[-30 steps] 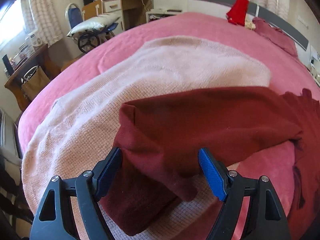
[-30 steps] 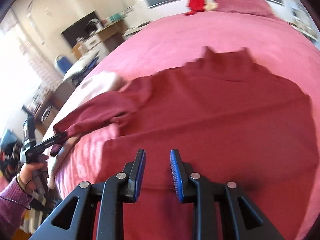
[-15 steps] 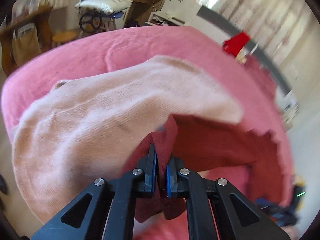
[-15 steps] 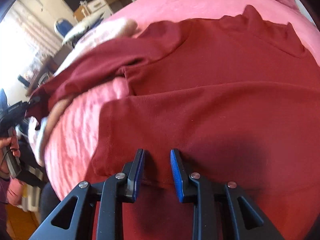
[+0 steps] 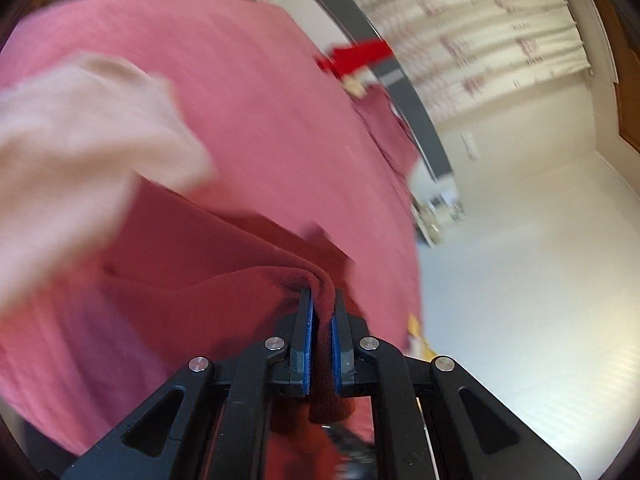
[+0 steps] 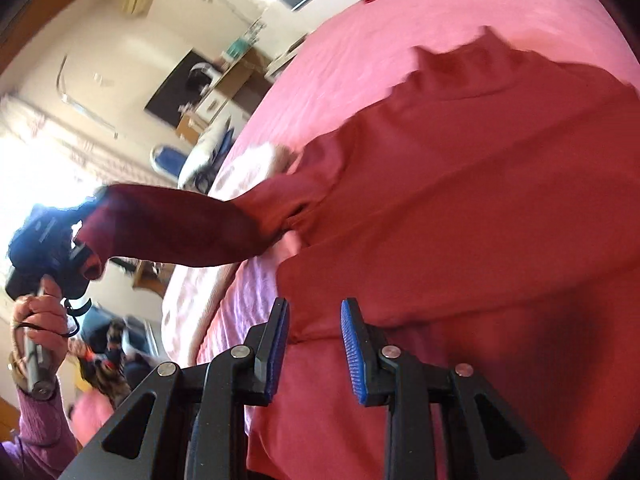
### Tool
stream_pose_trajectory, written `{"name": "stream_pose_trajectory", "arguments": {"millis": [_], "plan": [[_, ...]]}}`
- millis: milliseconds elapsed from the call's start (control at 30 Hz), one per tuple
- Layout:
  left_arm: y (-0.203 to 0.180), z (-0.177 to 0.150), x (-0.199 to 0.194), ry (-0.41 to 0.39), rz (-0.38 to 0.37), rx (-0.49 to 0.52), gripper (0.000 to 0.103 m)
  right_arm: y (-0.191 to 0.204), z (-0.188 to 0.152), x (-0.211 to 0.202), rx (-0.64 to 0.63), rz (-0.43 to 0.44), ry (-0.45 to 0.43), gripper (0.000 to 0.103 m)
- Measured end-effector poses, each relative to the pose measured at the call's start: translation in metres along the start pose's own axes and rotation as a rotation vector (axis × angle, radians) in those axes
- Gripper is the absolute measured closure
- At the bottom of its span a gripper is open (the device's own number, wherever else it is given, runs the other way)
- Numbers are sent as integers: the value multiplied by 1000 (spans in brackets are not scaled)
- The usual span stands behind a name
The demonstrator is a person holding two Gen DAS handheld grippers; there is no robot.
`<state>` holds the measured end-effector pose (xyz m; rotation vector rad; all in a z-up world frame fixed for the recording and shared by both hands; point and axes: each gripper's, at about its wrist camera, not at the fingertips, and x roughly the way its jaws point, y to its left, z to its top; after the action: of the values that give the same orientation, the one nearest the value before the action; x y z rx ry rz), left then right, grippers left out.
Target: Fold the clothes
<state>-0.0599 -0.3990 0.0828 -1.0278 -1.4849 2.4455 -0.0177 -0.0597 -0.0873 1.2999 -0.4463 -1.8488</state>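
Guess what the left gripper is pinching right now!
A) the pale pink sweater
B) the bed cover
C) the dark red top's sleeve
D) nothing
C: the left gripper has its blue pads shut on the dark red top's sleeve, which lifts off the bed.

No text, label, brand, number or sign can be read in either view. The curtains (image 5: 492, 28) carry a dark repeated pattern, but motion blur leaves it unreadable.
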Motion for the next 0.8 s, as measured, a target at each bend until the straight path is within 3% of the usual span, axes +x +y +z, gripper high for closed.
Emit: {"name": "stream_pose_trajectory", "arguments": {"millis": [133, 267, 333, 400, 467, 500, 533, 600, 633, 700, 800], "plan": [[-56, -30, 84, 90, -29, 14, 95, -48, -1, -38, 117, -28, -73, 76], [-94, -70, 174, 201, -14, 56, 95, -103, -10, -77, 264, -49, -133, 73], [-102, -92, 213, 252, 33, 89, 95, -123, -14, -93, 297, -77, -151, 73], [-103, -116, 251, 330, 60, 105, 88, -140, -16, -105, 316, -108, -161, 73], [-97, -135, 277, 426, 97, 105, 71, -150, -18, -114, 324, -132, -174, 73], [-93, -140, 277, 429, 72, 100, 70, -153, -18, -118, 326, -141, -180, 73], [-89, -144, 274, 425, 46, 100, 66, -155, -16, -120, 316, -150, -177, 73], [-76, -140, 246, 329, 5, 142, 57, -153, -7, -118, 276, -156, -174, 73], [-67, -134, 228, 258, 25, 179, 50, -148, 0, -116, 244, -151, -175, 73], [-42, -119, 190, 128, 92, 232, 42, -139, 15, -108, 182, -140, -172, 70], [7, -100, 151, 48, 275, 268, 40, -122, 48, -82, 83, -153, -134, 70]]}}
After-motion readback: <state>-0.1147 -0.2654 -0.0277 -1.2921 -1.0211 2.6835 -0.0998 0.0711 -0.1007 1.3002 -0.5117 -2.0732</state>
